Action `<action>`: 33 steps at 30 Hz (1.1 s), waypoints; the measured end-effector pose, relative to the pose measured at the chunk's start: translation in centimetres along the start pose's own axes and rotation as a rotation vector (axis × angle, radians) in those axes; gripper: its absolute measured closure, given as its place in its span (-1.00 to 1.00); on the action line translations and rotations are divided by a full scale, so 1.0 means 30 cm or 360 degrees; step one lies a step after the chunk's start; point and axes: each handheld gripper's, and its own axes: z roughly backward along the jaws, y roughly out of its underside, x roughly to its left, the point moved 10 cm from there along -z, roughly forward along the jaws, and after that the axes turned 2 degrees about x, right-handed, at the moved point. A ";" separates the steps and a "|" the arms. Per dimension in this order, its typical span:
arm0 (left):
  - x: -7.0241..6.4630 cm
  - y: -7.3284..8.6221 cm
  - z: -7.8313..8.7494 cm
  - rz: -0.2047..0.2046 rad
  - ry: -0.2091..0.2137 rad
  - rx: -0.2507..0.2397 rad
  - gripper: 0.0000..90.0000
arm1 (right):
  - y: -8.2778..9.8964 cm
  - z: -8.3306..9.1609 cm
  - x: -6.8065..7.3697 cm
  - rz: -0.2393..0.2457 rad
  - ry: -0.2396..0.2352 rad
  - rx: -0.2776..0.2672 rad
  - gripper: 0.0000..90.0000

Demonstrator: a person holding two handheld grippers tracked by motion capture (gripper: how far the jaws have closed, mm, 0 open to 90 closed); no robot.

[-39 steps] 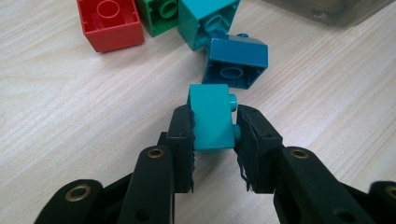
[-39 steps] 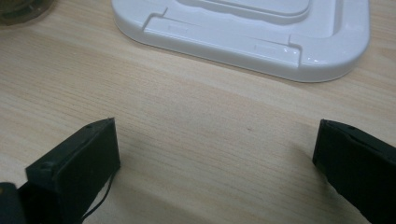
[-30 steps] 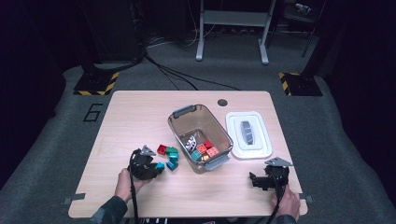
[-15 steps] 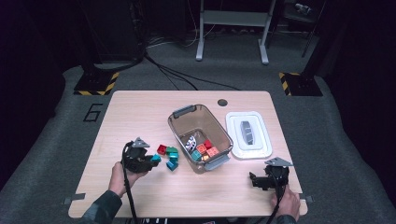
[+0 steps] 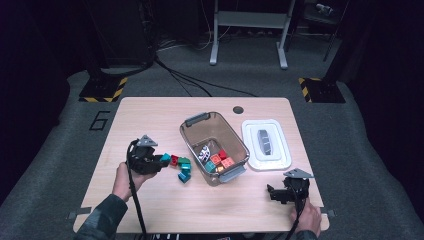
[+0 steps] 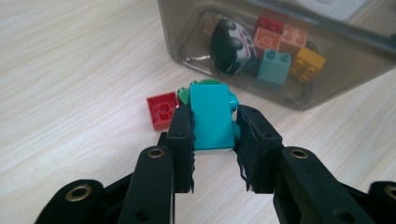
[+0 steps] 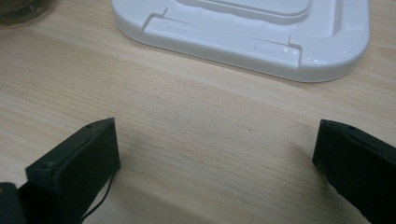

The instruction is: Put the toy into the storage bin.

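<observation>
My left gripper [image 6: 214, 140] is shut on a teal brick [image 6: 212, 115], held a little above the table; in the high view the left gripper [image 5: 159, 162] sits left of the clear bin [image 5: 196, 136] with the teal brick [image 5: 165, 158] at its tip. Below it lie a red brick [image 6: 162, 109] and a green brick [image 6: 185, 95]. Another teal brick [image 5: 184, 175] lies on the table. The bin holds a toy car [image 6: 229, 39] and several bricks. My right gripper [image 7: 215, 154] stands open over bare wood near the front right, right gripper [image 5: 274, 193].
A white lid [image 5: 251, 150] lies flat right of the bin, and the lid [image 7: 243, 35] is just ahead of the right jaws. The wooden table [image 5: 150, 112] has free room at the back and left. Its front edge is close to both hands.
My left gripper has risen off the table with the teal brick between its jaws and drawn slightly left, away from the loose bricks. The right gripper has stayed still.
</observation>
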 end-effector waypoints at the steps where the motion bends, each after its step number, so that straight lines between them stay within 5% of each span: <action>1: -0.001 -0.010 0.005 -0.0004 0.0005 -0.0005 0.51 | 0.000 0.000 0.000 0.0000 0.0000 0.0000 -1.00; 20: -0.077 -0.231 0.063 -0.0160 0.0026 -0.0087 0.51 | 0.000 0.000 0.001 -0.0003 -0.0003 0.0002 -1.00; 33: -0.195 -0.310 0.002 -0.0262 0.0139 -0.0060 0.51 | 0.000 0.000 0.001 -0.0004 -0.0003 0.0002 -1.00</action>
